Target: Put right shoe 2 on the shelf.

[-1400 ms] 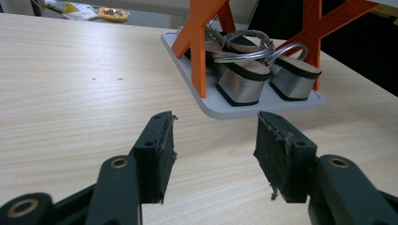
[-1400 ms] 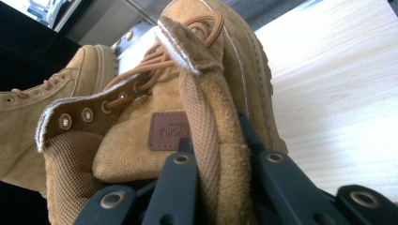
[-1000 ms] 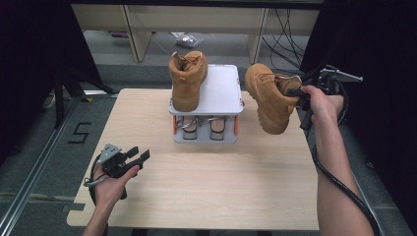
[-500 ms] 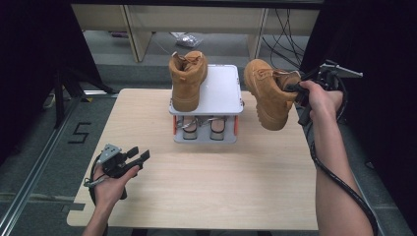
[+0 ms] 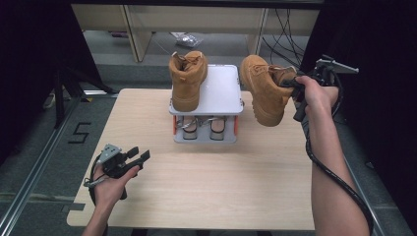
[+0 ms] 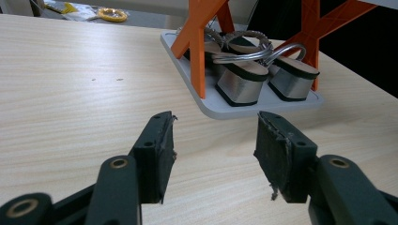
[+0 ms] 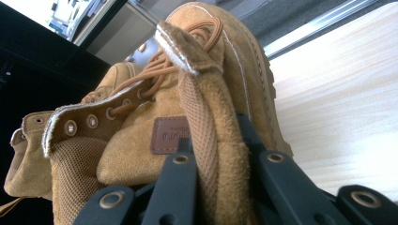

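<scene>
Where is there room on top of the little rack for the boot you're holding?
The rack's white top is bare on its right half, beside the boot standing at its left. The right gripper holds the second boot just right of it. Under the top, the sandals crowd the lower shelf.

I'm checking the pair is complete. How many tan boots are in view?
2. One tan boot stands on the rack's top shelf, left side. The other boot hangs in the air right of the rack, held by the right tool.
</scene>
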`<state>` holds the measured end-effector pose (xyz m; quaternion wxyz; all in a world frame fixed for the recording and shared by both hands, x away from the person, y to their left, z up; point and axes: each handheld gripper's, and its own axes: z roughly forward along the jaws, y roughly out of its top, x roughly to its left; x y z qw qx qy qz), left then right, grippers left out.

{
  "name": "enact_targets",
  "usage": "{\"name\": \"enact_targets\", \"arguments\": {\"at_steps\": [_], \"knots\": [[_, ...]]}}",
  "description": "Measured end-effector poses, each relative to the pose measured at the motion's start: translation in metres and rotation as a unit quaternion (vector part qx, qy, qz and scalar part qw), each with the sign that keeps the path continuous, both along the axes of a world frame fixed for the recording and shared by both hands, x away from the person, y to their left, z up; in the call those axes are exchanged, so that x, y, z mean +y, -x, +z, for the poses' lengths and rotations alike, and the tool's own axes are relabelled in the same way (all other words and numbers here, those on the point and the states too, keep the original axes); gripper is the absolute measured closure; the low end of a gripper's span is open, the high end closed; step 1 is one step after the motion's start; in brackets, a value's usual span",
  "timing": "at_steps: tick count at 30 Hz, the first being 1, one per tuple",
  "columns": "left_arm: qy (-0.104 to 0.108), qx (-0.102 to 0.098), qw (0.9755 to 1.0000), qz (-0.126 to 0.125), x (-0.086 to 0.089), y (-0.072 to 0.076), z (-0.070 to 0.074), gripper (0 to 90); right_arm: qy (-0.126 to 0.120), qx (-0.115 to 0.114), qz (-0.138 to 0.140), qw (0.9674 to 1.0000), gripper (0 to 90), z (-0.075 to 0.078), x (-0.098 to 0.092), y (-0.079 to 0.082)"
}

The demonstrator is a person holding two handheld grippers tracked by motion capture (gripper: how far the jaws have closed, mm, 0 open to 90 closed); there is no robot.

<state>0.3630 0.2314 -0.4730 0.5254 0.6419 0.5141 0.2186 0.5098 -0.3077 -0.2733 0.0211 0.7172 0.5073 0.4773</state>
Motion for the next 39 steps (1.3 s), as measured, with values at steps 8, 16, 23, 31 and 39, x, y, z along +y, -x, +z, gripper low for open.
{"name": "enact_targets", "arguments": {"at_steps": [8, 16, 23, 31, 39], "knots": [[0.002, -0.001, 1.0, -0.001, 0.0, 0.0, -0.001, 46.3, 0.0, -0.006, 0.001, 1.0, 82.4, 0.008, 0.008, -0.003], [0.004, -0.002, 1.0, 0.001, 0.001, 0.0, 0.0, 46.3, 0.008, -0.008, 0.007, 0.9999, 82.3, 0.011, 0.017, -0.007], [0.004, -0.002, 1.0, 0.0, 0.002, 0.0, 0.0, 46.3, 0.006, -0.012, 0.014, 0.9998, 82.3, 0.016, 0.029, -0.011], [0.007, -0.003, 1.0, 0.003, 0.003, 0.0, 0.0, 46.3, 0.006, -0.012, 0.015, 0.9998, 82.2, 0.018, 0.043, -0.018], [0.007, -0.003, 1.0, 0.003, 0.004, 0.0, 0.0, 46.3, 0.01, -0.016, 0.021, 0.9996, 81.9, 0.017, 0.056, -0.026]]}}
